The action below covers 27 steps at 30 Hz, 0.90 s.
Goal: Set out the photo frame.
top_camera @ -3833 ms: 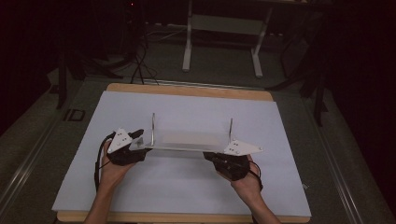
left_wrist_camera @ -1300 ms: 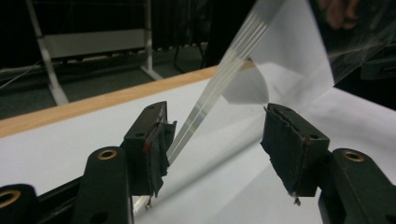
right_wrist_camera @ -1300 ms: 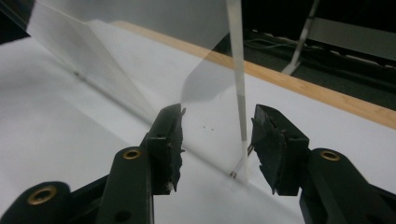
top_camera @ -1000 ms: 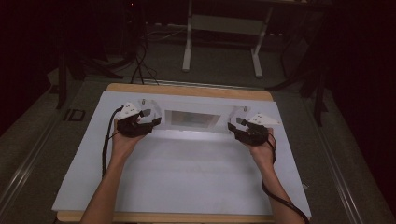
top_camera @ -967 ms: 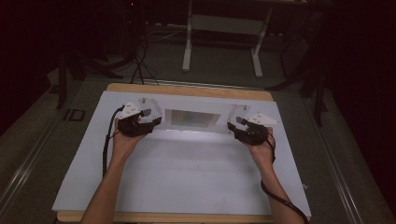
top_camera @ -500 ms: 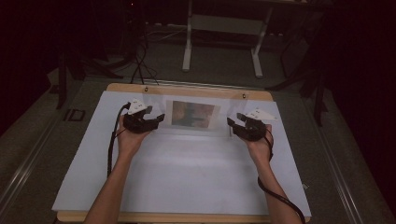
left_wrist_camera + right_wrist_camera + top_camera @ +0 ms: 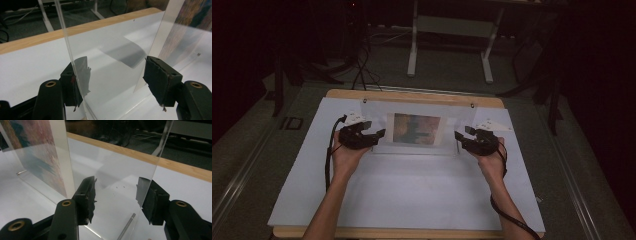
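Standing the frame (image 7: 417, 129) upright: left gripper (image 7: 371, 136) and right gripper (image 7: 466, 137) straddle its side edges, jaws apart; next, let go and back away.

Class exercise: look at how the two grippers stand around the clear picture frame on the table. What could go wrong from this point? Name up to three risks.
1. The left gripper has open jaws; the clear acrylic frame edge sits against one pad only, so the frame could tip.
2. The right gripper also stands open around the panel: no firm hold on either side.
3. The frame stands near the table's far wooden edge; a push could send it off.
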Motion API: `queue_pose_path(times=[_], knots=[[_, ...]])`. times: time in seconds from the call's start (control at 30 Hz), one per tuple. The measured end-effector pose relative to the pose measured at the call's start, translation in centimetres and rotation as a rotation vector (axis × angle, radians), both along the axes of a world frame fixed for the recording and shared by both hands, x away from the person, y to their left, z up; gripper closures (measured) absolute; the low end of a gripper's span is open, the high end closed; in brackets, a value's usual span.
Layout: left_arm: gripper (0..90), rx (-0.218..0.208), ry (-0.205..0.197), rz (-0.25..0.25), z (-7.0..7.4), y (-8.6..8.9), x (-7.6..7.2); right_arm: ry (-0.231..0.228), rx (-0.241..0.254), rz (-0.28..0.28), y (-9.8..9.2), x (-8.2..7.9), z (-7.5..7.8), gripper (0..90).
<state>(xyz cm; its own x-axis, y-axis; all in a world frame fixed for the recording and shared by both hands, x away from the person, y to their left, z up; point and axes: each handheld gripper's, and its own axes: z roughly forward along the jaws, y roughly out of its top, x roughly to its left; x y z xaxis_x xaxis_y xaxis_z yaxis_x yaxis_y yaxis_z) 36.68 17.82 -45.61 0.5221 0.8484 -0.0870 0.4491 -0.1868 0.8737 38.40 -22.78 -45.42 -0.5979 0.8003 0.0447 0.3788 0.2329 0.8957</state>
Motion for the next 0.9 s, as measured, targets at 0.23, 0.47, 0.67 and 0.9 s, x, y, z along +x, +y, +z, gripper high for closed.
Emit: queue_pose_path(times=[0.23, 0.47, 0.67, 0.9], knots=[[35.5, -0.009, 0.017, -0.003, -0.6, -0.2, -0.6, 0.041, 0.005, 0.006, -0.2, -0.5, -0.3, 48.2], [35.4, -0.02, 0.018, -0.004, -0.8, -0.1, -0.6, 0.035, 0.024, -0.003, -0.3, -0.7, -0.6, 48.0], [35.1, -0.035, 0.032, -0.006, -0.8, 0.1, -0.4, 0.036, 0.03, 0.002, -0.3, -0.7, -0.7, 48.0], [33.0, -0.051, 0.031, 0.004, -0.9, 0.1, -0.6, 0.018, 0.035, 0.006, -0.5, -0.7, -1.0, 45.2]])
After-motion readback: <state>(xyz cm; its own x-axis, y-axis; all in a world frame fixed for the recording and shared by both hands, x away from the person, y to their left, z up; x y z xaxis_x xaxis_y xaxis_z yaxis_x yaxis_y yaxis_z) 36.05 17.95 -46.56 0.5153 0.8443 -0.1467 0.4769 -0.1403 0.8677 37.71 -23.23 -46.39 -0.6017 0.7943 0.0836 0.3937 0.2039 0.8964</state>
